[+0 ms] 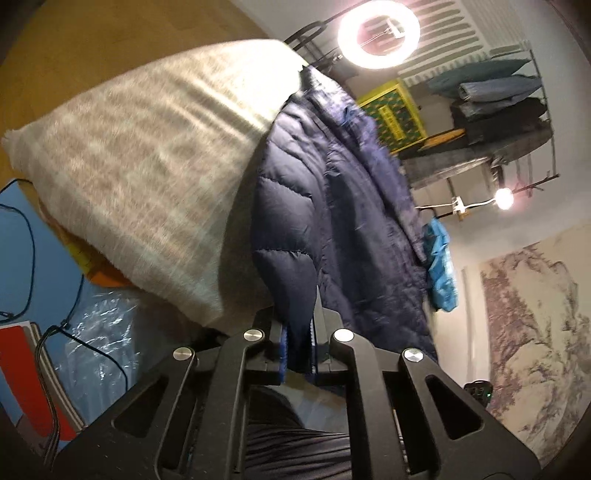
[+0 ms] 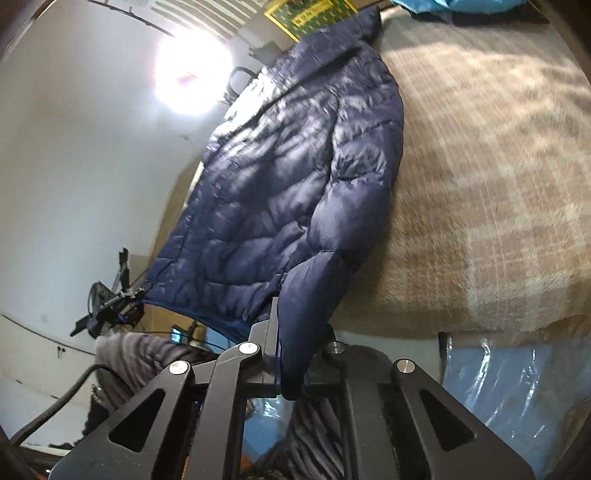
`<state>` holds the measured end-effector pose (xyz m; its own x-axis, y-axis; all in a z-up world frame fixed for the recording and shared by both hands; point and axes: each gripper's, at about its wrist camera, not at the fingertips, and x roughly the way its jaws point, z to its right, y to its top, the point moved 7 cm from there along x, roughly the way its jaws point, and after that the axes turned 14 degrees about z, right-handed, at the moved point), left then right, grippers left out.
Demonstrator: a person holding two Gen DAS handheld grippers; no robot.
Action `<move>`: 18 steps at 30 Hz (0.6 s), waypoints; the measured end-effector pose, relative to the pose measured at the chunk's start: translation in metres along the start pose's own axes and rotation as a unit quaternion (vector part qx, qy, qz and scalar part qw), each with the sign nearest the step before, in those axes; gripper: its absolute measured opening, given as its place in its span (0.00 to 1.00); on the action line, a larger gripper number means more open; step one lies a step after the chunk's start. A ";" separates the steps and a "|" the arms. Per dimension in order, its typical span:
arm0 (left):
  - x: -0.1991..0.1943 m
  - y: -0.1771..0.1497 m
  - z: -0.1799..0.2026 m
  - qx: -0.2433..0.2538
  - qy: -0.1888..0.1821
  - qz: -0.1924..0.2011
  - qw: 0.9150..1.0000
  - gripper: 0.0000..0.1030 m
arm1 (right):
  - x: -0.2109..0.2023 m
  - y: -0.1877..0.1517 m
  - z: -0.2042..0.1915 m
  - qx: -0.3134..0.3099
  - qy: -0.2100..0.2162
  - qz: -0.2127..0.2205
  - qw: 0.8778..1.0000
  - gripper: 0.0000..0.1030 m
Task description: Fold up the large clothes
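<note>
Both grippers (image 1: pixel 297 347) (image 2: pixel 291 354) clamped on navy jacket (image 2: pixel 280 177) cuffs

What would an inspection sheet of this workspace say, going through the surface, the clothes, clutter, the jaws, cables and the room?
Surface: beige plaid blanket over the table.
Job's things: navy puffer jacket spread on the blanket, both sleeve cuffs lifted.
Clutter: blue garment at the far edge; clear plastic wrap below.
Grippers: left gripper jaws shut on one sleeve cuff; right gripper jaws shut on the other.
Cables: black cables beside the table.
Surroundings: ring light, rack of folded clothes, landscape wall hanging.
</note>
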<state>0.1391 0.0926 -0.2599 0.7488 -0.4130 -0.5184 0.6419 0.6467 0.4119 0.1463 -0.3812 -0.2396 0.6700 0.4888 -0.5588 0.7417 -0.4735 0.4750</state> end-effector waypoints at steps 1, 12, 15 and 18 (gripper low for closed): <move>-0.003 0.004 0.005 0.004 -0.004 0.004 1.000 0.06 | -0.002 0.004 -0.005 0.005 0.005 0.005 1.000 0.05; -0.003 0.064 0.061 0.010 -0.051 0.050 0.997 0.05 | -0.009 0.062 -0.049 -0.012 0.025 0.080 0.996 0.05; 0.008 0.092 0.084 0.023 -0.059 0.066 0.996 0.05 | -0.006 0.086 -0.060 -0.023 0.025 0.101 0.994 0.05; 0.022 0.114 0.105 0.041 -0.061 0.077 0.994 0.05 | -0.002 0.112 -0.070 -0.038 0.020 0.125 0.991 0.04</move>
<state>0.2462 0.0901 -0.1458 0.8507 -0.3908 -0.3516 0.5253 0.6564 0.5414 0.2306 -0.3839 -0.1381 0.8327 0.3932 -0.3899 0.5517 -0.5284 0.6454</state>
